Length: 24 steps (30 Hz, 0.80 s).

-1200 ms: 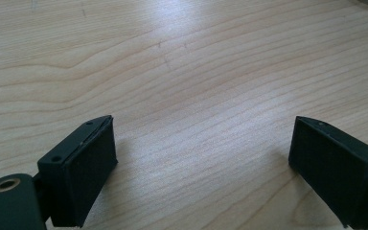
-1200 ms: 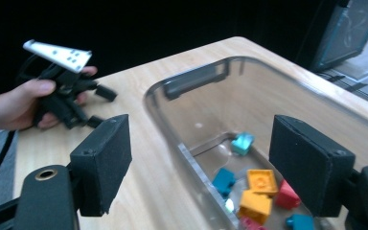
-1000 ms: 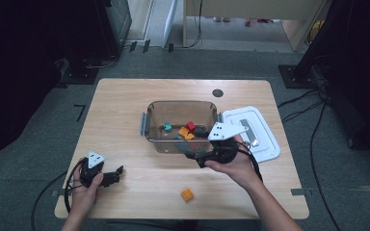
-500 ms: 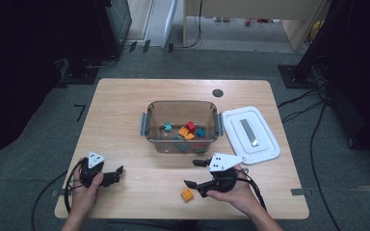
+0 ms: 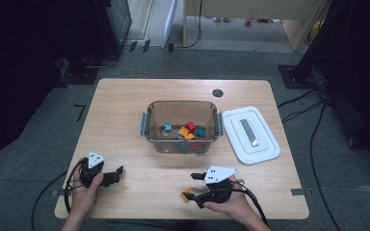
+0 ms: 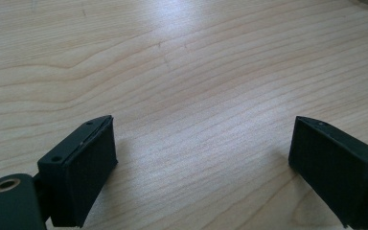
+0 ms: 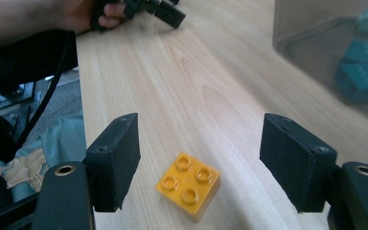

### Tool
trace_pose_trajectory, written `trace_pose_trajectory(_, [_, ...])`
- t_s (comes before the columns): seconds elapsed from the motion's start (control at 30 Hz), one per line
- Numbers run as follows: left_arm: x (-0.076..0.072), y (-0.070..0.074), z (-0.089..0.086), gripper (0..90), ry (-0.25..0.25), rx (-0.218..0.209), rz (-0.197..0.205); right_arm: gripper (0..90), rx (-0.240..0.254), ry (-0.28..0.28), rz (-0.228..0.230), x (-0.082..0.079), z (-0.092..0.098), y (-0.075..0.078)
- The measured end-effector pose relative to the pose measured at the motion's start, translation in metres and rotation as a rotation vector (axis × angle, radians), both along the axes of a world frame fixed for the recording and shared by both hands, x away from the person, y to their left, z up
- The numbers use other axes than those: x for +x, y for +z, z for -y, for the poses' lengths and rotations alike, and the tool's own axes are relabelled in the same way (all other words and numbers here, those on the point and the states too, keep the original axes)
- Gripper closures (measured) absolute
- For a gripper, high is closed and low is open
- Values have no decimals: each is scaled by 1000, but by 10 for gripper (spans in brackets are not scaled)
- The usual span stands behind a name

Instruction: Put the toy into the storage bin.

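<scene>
The right tongs (image 7: 201,163) have just been closing but stand apart around the orange brick (image 7: 188,185), which lies on the desk (image 5: 125,120) near its front edge. Lower until both pads flank its sides squarely, then squeeze. The left tongs (image 6: 201,158) rest apart, empty, at the near left.

Right gripper (image 5: 191,188) low, jaws closing; left gripper (image 5: 118,173) open.
</scene>
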<state>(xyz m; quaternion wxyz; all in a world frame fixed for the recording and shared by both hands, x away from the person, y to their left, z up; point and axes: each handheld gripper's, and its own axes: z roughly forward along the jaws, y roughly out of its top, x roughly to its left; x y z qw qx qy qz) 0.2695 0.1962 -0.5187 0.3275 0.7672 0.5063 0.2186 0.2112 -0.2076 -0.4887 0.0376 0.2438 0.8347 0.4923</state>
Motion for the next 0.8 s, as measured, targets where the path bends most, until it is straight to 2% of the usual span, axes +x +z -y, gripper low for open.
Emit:
trace_pose_trajectory(0.63, [0,0,0,91,0,0,0,342,-130,16,-6,-7,-12,-28])
trace_pose_trajectory(0.8, [0,0,0,91,0,0,0,343,-171,21,15,-11,-17,-32])
